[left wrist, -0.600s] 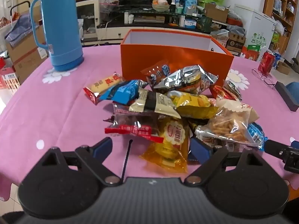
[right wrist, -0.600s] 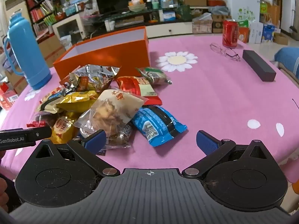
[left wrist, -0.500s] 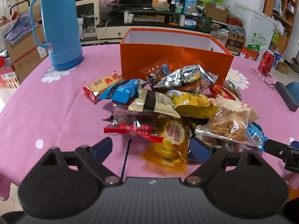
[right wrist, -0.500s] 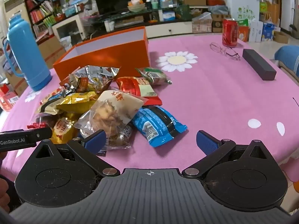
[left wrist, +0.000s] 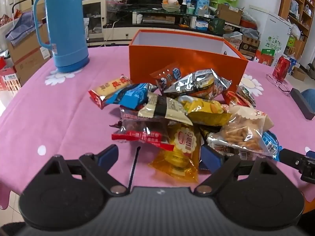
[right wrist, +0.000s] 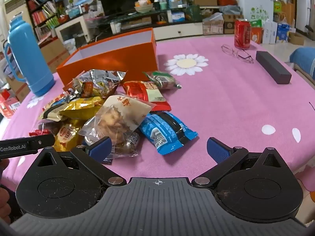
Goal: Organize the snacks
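Left wrist view is showing the left tool (left wrist: 159, 155) hovering with fingers spread apart over the near edge of the pink flowered tabletop (left wrist: 49, 108), gripping nothing. A heap of crinkly foil and plastic snack packets (left wrist: 177, 114) is lying mid-tabletop, just before the open orange cardboard box (left wrist: 185, 59). The right tool (right wrist: 158, 147) is also gaping wide, empty, beside a blue packet (right wrist: 167, 129).

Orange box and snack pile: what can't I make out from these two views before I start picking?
- Orange box floor: both views, hidden by its near wall.
- Packets low in the pile: covered by upper packets.
- Yellow packet's near corner: left wrist view, close to the gripper's right finger; contact unclear.
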### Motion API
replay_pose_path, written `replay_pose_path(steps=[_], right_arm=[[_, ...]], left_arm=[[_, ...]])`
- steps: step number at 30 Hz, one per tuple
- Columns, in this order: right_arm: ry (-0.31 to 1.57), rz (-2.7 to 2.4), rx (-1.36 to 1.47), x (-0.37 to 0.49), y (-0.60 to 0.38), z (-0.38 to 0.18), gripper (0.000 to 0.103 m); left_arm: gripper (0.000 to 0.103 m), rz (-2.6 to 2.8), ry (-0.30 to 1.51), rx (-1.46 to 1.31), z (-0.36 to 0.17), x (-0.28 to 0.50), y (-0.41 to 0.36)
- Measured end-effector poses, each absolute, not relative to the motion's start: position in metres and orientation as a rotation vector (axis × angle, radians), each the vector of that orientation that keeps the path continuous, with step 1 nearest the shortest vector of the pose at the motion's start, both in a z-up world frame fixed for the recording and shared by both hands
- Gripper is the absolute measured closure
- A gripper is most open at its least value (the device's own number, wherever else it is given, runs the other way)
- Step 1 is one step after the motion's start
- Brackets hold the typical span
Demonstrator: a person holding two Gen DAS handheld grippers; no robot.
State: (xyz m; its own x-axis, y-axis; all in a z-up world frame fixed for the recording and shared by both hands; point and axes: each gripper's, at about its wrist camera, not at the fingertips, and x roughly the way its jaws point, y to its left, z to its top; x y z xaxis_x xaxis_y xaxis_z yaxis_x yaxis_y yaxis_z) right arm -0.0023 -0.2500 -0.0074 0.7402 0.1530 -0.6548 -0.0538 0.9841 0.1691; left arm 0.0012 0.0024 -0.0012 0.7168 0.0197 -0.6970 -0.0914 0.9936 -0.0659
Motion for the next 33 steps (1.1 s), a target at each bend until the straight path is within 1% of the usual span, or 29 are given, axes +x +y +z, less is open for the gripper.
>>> replay_pose_path(steps=[33], right_arm=[[0.738,0.120,0.142,0.0004,-0.2480,-0.0103,0.010]], left_arm=[[0.014,0.040,0.750,-0.104,-0.0010,0.0011,0.0013]])
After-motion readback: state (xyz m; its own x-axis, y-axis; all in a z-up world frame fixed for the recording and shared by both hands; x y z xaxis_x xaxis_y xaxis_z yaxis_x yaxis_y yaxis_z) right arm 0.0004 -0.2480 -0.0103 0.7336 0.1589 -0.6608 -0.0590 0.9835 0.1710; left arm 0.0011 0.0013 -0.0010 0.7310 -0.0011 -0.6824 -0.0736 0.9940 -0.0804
